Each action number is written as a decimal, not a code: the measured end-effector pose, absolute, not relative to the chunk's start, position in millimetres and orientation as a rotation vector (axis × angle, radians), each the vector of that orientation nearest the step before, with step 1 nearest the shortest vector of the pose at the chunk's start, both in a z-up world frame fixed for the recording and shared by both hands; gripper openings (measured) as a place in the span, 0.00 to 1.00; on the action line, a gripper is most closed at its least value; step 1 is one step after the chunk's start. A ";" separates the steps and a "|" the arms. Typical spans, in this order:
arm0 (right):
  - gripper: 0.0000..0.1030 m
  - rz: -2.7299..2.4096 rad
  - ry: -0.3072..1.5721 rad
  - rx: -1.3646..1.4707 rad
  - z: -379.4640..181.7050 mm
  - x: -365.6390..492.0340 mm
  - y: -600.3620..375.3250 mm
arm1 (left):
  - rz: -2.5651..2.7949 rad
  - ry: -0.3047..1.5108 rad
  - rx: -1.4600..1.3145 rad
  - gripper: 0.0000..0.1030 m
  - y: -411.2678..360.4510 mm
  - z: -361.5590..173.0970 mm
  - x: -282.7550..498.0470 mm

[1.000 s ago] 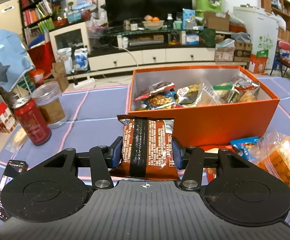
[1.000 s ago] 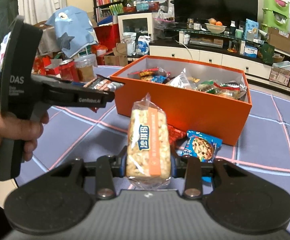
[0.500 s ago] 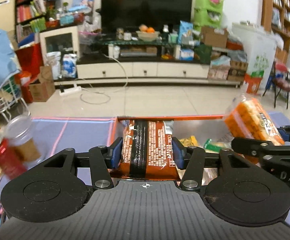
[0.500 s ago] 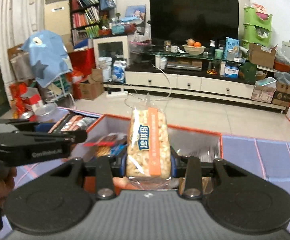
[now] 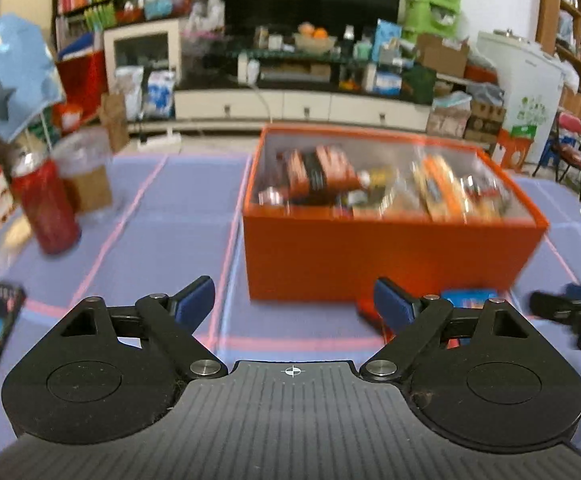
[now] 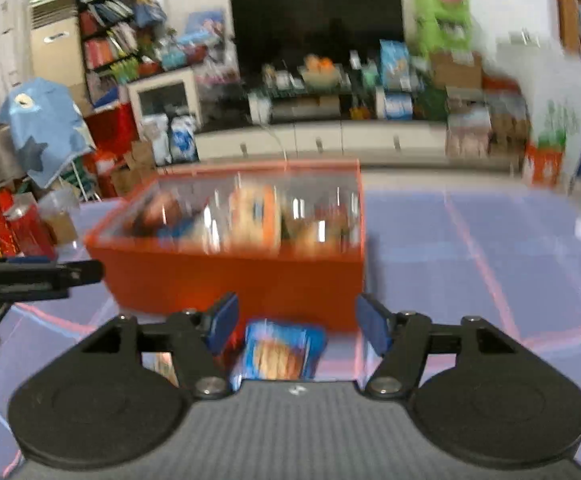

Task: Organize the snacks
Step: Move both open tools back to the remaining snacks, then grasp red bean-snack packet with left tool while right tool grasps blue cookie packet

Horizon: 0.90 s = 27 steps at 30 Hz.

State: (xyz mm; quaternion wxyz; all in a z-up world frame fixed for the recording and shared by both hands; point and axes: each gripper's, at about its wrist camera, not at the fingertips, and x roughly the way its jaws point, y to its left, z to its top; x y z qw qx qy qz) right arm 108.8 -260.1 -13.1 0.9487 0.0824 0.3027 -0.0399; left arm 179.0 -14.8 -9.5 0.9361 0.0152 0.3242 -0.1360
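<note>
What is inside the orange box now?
The orange box holds many snack packets, among them a brown packet and an orange packet. Whatever lies beneath them is covered.

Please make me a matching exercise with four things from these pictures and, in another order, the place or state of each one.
Things:
1. red can
2. orange box
3. blue cookie packet
4. left gripper

Places or states:
a. lies on the cloth in front of the box
b. open, nothing between the jaws
c. stands left of the box
d. holds many snack packets

Pairs: 1-c, 2-d, 3-a, 4-b
</note>
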 end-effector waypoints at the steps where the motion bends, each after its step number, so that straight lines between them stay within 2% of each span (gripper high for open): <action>1: 0.63 -0.072 0.654 0.195 -23.1 112.2 -258.3 | -0.279 0.669 0.036 0.70 -15.9 -12.6 173.7; 11: 0.64 -0.088 0.766 0.219 -60.5 150.4 -235.4 | -0.305 0.708 0.052 0.71 -28.0 -32.9 172.7; 12: 0.62 -0.091 0.787 0.207 -65.4 155.1 -235.3 | -0.310 0.712 0.053 0.71 -30.1 -33.9 173.4; 14: 0.50 -0.090 0.813 0.200 -72.6 156.0 -240.1 | -0.323 0.720 0.055 0.71 -36.8 -35.4 175.1; 15: 0.48 -0.090 0.811 0.182 -72.1 155.0 -243.4 | -0.328 0.721 0.058 0.71 -40.4 -35.4 177.1; 27: 0.49 -0.114 0.814 0.158 -73.3 115.8 -293.6 | -0.395 0.769 0.104 0.68 -108.8 -56.6 185.0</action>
